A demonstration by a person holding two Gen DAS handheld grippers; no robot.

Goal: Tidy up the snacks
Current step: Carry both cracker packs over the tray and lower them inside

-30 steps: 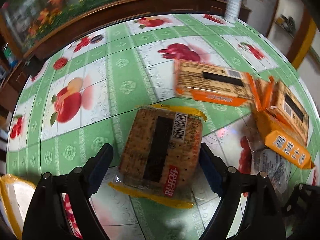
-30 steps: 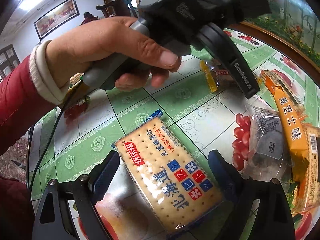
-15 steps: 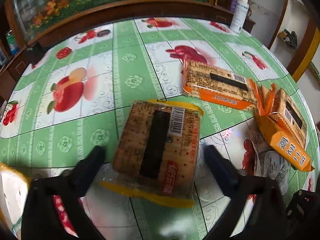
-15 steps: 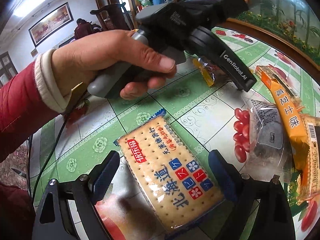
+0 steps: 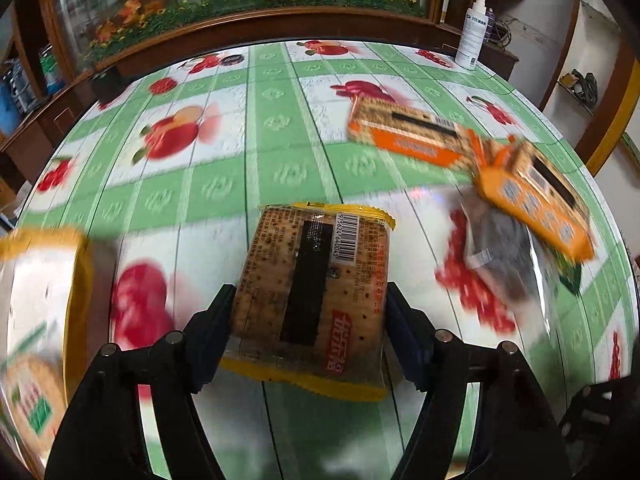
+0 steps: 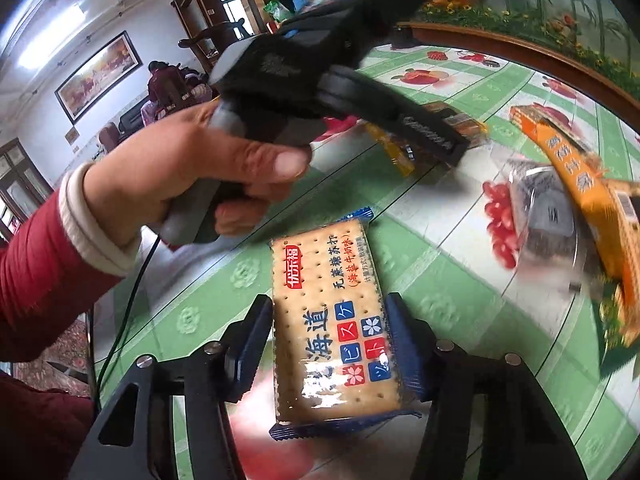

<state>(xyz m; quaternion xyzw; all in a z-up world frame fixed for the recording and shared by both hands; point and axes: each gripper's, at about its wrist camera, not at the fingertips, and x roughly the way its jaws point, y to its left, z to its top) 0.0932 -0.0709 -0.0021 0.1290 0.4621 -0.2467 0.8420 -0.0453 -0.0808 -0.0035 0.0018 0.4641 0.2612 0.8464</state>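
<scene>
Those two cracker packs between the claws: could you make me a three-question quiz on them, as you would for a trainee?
1. True or false: the blue-edged cracker pack lies between the right gripper fingers.
2. What colour edges the dark-labelled cracker pack at the left gripper?
A. yellow
B. purple
C. white
3. Fill in: both orange-wrapped biscuit packs lie on the green fruit-print ____.

Key: 1 true; 2 A; 3 tablecloth.

Two close downward wrist views
</scene>
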